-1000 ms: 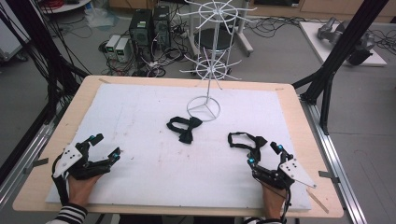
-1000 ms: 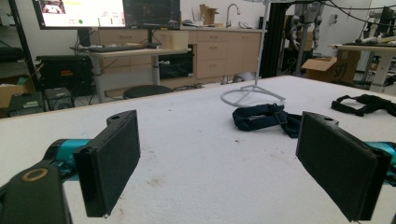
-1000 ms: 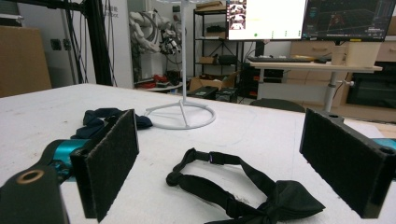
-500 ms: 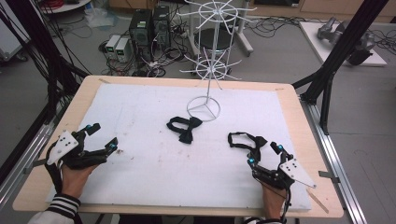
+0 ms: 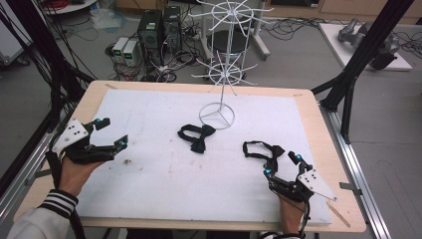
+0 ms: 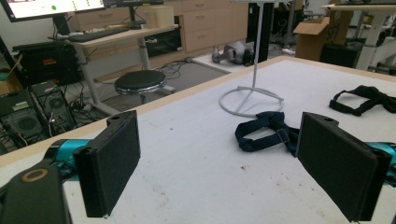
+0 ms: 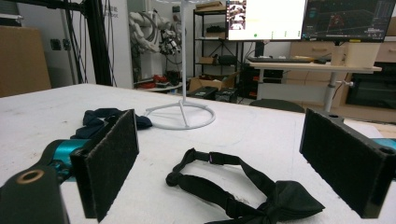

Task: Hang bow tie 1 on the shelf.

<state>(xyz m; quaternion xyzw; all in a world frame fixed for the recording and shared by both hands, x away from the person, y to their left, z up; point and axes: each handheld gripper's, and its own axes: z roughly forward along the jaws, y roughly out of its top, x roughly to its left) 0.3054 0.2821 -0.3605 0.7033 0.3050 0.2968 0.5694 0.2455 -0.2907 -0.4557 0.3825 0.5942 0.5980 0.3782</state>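
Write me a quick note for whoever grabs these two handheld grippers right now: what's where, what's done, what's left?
Left gripper: open, holds nothing, raised at the table's left side.
Right gripper: open, holds nothing, low and just short of the black bow tie.
Dark blue bow tie: flat mid-table, beside the white wire stand.
Done: nothing picked up, both ties on the table.
Left, probably: grab each tie and hang it on the stand.

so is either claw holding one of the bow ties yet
No, nothing is held. The left claw and right claw are both open, each short of a bow tie on the table.
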